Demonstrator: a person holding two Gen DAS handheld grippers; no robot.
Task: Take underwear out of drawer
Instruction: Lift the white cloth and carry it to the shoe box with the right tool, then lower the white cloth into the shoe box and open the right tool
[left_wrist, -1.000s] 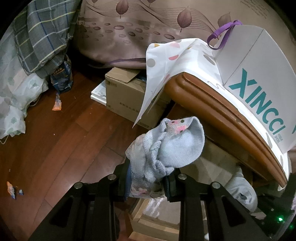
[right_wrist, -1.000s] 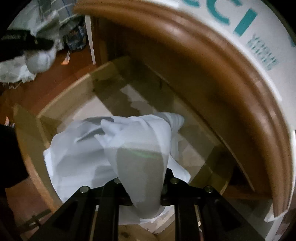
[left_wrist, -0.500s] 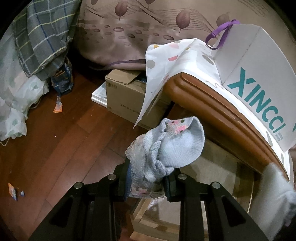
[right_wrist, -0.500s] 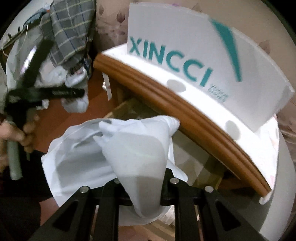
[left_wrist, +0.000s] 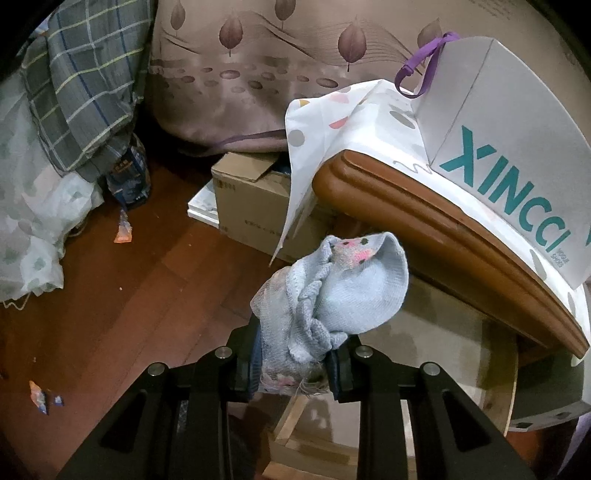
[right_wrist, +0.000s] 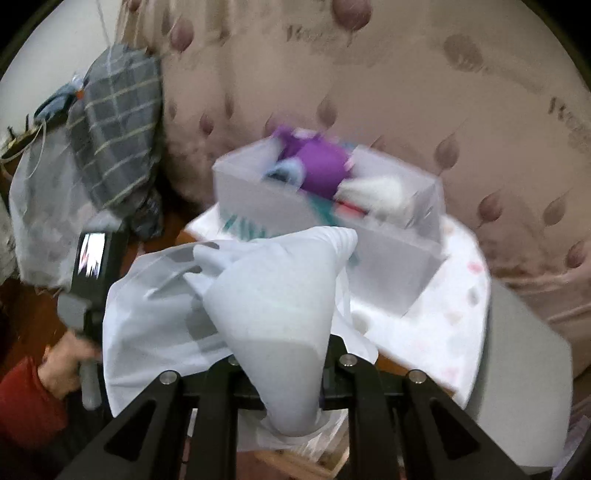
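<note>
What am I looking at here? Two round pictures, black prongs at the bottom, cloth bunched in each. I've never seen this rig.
There is no robot arm: a person holds a hand-held gripper in each hand, with a wide-angle camera on each looking along its jaws. In the left view, the left gripper is shut on a pale blue knitted garment above the open drawer of a wooden nightstand, which carries a shoe box. In the blurred right view, the right gripper is shut on white underwear; at its left edge you see the person's hand on the other gripper's handle.
</note>
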